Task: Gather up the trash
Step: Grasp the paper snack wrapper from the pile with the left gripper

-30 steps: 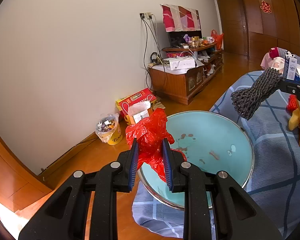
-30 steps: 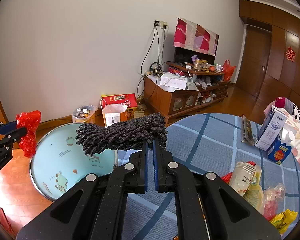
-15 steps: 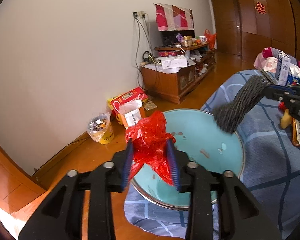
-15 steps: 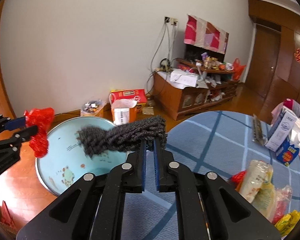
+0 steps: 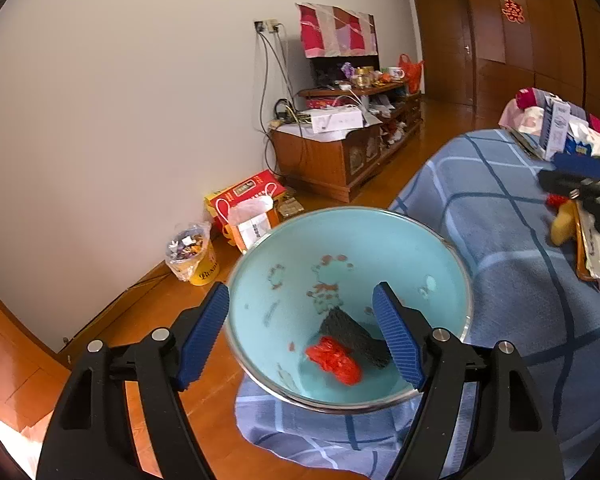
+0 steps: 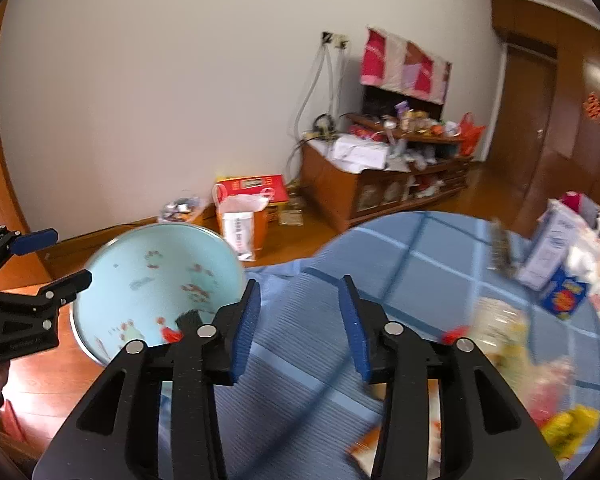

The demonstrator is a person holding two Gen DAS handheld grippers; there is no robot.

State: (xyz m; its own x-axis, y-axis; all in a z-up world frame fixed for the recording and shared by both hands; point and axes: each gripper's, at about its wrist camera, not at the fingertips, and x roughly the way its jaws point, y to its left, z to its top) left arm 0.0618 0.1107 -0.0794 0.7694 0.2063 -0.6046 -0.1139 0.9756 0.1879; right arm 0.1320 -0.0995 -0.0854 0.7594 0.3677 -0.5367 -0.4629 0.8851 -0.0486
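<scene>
A light blue basin point(image 5: 380, 240) point(image 6: 112, 264) sits at the edge of the blue checked tablecloth point(image 5: 500, 248) point(image 6: 412, 248). In it lie a crumpled red plastic bag point(image 5: 334, 360) point(image 6: 170, 334) and a dark grey foam net point(image 5: 350, 330) point(image 6: 188, 318), side by side. My left gripper point(image 5: 304, 330) hangs over the basin's near rim, its jaws opening with nothing between them. My right gripper point(image 6: 300, 316) is over the cloth just right of the basin, jaws opening and empty. More wrappers point(image 6: 500, 344) lie on the cloth at the right, blurred.
A white and blue carton point(image 6: 548, 248) and a small blue box point(image 6: 564, 296) stand at the table's far right. On the wooden floor by the wall are a red box point(image 5: 248, 192), a paper bag point(image 5: 252, 224) and a yellow tub point(image 5: 196, 256). A wooden cabinet point(image 5: 332, 152) stands behind.
Both grippers have opened. The red bag dropped out of the left one and the foam net out of the right one, and both now lie in the basin. The right gripper drew back rightward.
</scene>
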